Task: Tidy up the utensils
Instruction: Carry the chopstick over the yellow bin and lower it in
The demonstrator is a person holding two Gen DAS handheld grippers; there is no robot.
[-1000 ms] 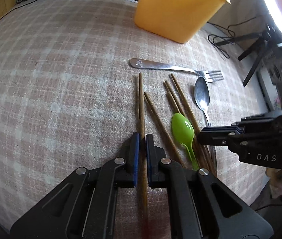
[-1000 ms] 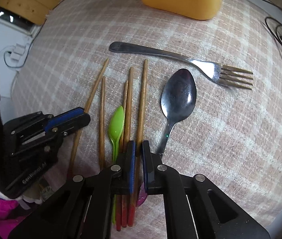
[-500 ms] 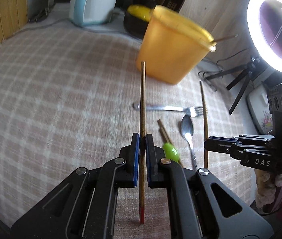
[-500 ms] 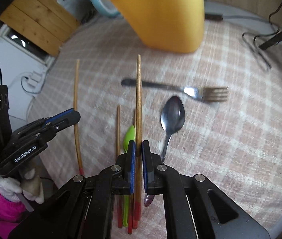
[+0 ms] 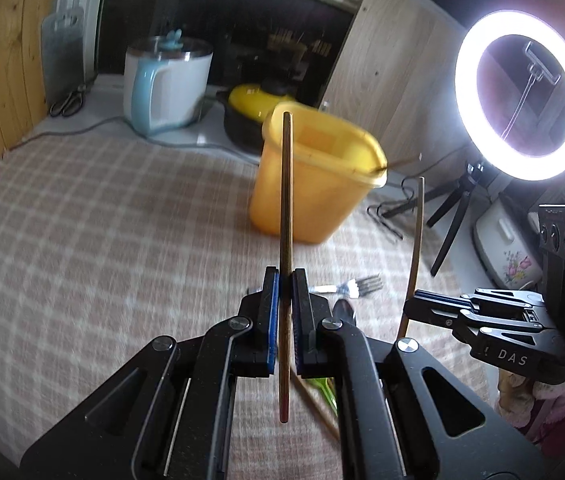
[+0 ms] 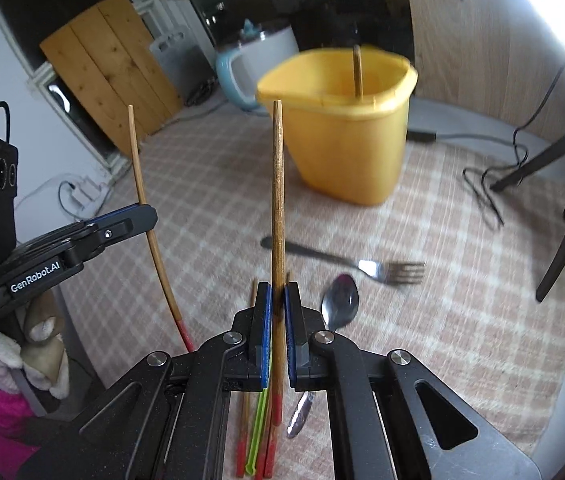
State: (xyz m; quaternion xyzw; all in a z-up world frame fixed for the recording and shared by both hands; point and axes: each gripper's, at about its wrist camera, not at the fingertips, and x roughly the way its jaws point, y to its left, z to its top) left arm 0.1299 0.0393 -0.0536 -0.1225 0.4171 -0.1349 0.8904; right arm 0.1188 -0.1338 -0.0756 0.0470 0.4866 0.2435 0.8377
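Right wrist view, left tongs (image 6: pixel 140 216) marked "GenRobot.AI", right tongs (image 6: pixel 277 292), each clamped on a chopstick (image 6: pixel 277 200).

Glossy metal fork (image 6: pixel 366 265), wooden chopsticks (image 6: pixel 277 200), woven checked tablecloth (image 6: pixel 462 288)

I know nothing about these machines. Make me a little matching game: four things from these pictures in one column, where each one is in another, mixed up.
Things:
1. left chopstick
2. right chopstick
3. fork
4. yellow bin

Places:
a. lying flat on the checked cloth
b. clamped in the right gripper
c. standing at the back, a stick poking out of it
d. clamped in the left gripper

Pairs: 1-d, 2-b, 3-a, 4-c
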